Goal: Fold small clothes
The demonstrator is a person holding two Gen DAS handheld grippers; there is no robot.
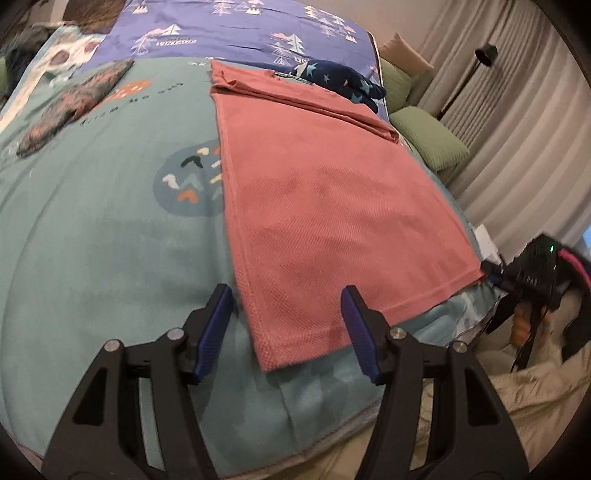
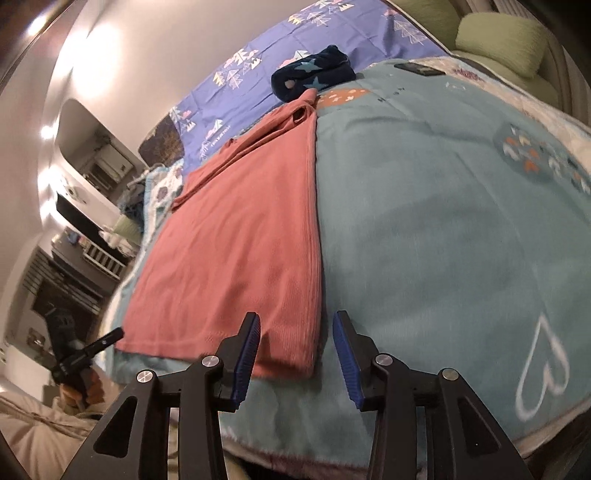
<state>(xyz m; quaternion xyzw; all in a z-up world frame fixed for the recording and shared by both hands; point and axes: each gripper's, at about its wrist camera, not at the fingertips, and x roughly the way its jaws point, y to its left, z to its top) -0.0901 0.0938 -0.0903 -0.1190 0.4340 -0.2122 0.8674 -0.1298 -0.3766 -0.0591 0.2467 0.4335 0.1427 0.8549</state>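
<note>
A salmon-pink shirt point(image 1: 332, 206) lies flat on the teal blanket point(image 1: 110, 240), sides folded in to a long rectangle, collar end far away. My left gripper point(image 1: 290, 328) is open and empty, just above the shirt's near left hem corner. My right gripper point(image 2: 297, 350) is open and empty, over the shirt's point(image 2: 240, 251) near right hem corner. The right gripper also shows at the right edge of the left wrist view point(image 1: 524, 273); the left one shows at the left edge of the right wrist view point(image 2: 85, 354).
A dark blue star-patterned garment point(image 1: 340, 79) lies beyond the shirt's collar end. A folded dark patterned garment point(image 1: 74, 103) lies at far left. A purple tree-print sheet point(image 1: 240, 29) covers the bed's far end. Green cushions point(image 1: 428, 136) and curtains stand to the right.
</note>
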